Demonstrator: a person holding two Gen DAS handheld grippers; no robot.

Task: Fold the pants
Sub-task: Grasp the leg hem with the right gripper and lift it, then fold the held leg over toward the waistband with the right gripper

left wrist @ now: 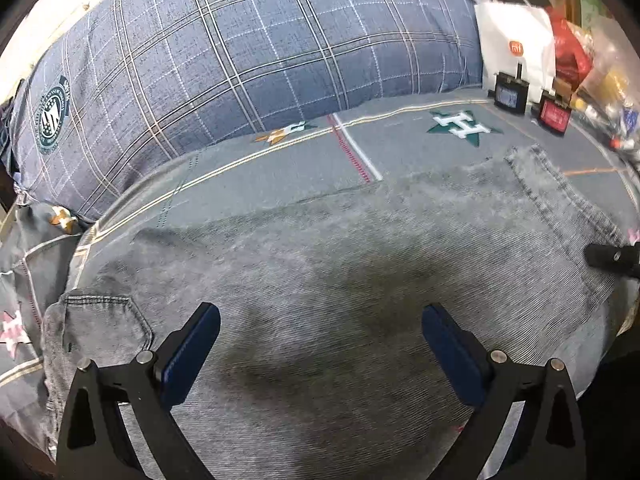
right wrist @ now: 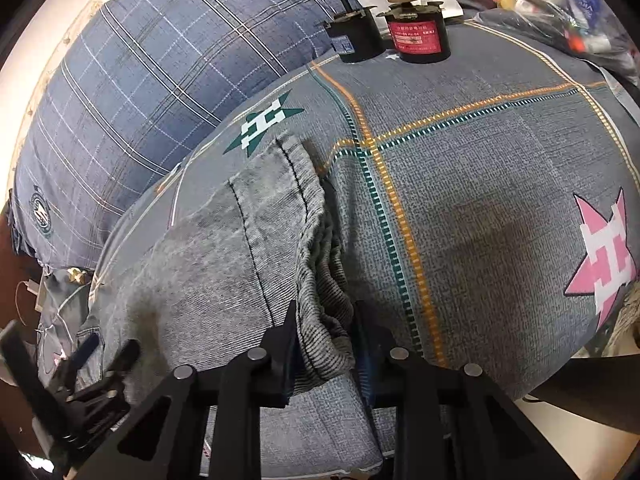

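Note:
Grey denim pants [left wrist: 340,264] lie flat across the bed, with a back pocket at the left end and the leg hems at the right. My left gripper [left wrist: 320,320] hovers open just above the middle of the pants, holding nothing. My right gripper [right wrist: 324,344] is shut on the bunched leg hems [right wrist: 320,304] at the right end of the pants [right wrist: 208,256]. The right gripper's tip shows at the right edge of the left wrist view [left wrist: 612,258]. The left gripper shows at the lower left of the right wrist view [right wrist: 96,364].
The bed has a grey sheet [right wrist: 480,200] with star patches. A blue plaid pillow [left wrist: 240,52] lies along the far side. Two small black motors [right wrist: 420,36] and a white paper bag [left wrist: 516,40] stand at the far right corner, beside clutter in plastic bags [left wrist: 600,80].

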